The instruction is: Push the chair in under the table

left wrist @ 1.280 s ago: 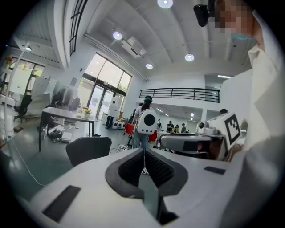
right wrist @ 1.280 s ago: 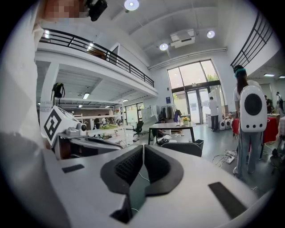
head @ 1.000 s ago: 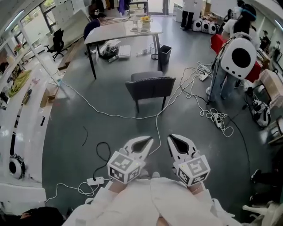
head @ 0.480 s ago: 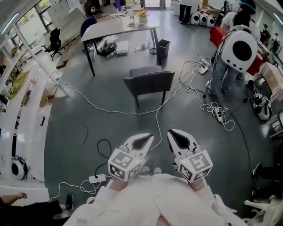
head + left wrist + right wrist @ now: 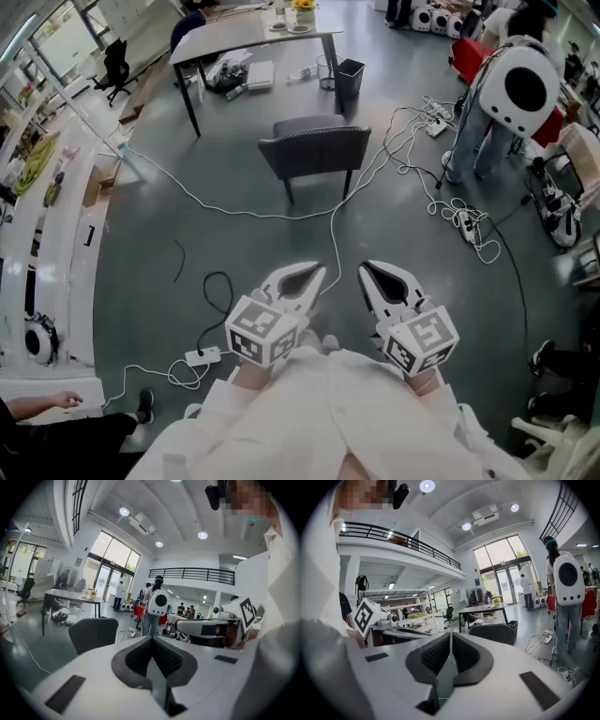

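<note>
Grey floor [image 5: 141, 244] carries dark chair [image 5: 314, 150]. Worktop [image 5: 234, 37] beyond chair, well apart. Black bin [image 5: 349, 77] beyond chair, beside worktop leg. White cable [image 5: 234, 211] trails before chair.

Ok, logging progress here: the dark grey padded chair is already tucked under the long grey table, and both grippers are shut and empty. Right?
Not tucked: the head view shows the dark grey padded chair standing out on the floor, apart from the long grey table. The left gripper and right gripper are indeed shut and empty.
</note>
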Tool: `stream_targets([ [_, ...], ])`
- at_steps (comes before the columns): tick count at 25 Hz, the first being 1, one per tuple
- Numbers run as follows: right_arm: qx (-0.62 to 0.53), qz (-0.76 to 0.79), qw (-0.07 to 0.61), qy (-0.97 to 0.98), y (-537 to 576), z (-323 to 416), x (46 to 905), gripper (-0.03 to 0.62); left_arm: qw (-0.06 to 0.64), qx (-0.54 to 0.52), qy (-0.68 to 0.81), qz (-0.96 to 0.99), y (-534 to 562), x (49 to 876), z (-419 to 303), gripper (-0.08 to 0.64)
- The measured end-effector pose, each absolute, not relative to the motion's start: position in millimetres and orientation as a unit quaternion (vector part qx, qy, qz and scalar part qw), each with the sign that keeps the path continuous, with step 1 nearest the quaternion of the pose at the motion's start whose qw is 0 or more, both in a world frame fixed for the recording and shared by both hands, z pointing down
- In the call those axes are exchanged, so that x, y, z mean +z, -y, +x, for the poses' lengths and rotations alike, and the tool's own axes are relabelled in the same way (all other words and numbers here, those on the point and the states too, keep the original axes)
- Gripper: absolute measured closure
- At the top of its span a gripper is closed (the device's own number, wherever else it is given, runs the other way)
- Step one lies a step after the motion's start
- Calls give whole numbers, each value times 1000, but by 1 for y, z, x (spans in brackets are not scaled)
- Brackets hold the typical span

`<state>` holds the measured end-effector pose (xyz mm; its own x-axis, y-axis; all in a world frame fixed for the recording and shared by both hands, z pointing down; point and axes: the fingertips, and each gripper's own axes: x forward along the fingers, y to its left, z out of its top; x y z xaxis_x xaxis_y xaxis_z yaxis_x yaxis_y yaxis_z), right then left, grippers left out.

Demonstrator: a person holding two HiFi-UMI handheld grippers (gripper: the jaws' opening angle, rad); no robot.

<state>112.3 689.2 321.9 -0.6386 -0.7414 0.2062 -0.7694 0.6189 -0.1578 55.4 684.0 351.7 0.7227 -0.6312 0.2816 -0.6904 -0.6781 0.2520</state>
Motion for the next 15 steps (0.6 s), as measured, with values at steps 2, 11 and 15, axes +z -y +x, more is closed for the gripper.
stream_targets([
  [2,118,415,66,900,-689,113,327,552,169,85,360,913,-681,353,62,545],
  [11,124,412,68,900,-665,124,339,552,172,81,373,908,-651,358,64,545],
  [15,122,417,67,898,-642,123,340,553,174,83,371,908,-626,362,59,545],
])
